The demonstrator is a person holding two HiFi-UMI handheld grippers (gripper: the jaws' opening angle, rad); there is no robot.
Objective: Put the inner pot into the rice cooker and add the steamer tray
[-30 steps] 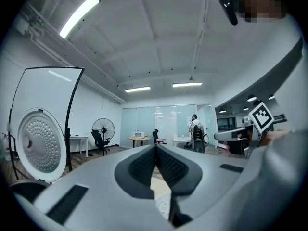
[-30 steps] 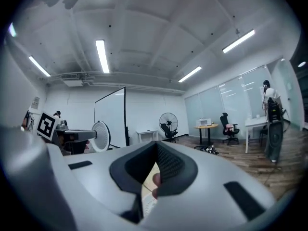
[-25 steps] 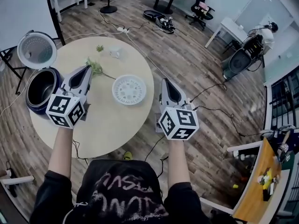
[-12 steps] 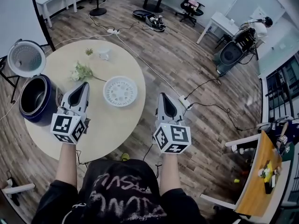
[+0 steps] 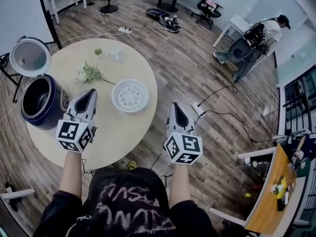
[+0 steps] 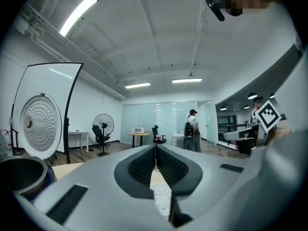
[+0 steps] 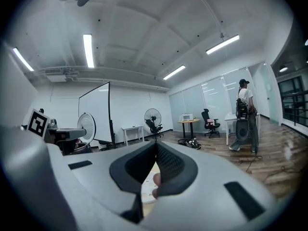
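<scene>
Both hands sit low at the near edge of the round worktop (image 5: pixel 118 127). The left gripper (image 5: pixel 91 92) hovers over the worktop, jaws pressed together with nothing between them. The right gripper (image 5: pixel 176 104) hangs just off the worktop's edge, over the wooden floor (image 5: pixel 207 68), jaws likewise closed and empty. Over on the left rim stands the blue rice cooker (image 5: pixel 44 122), its lid (image 5: pixel 29 57) tipped up, and the silvery inner pot (image 5: pixel 35 97) sits inside it. The white steamer tray (image 5: pixel 130 95) lies flat on the worktop, apart from the cooker, ahead of the two grippers and between them. A sprig of flowers (image 5: pixel 88 75) lies near the tray, toward the cooker side.
</scene>
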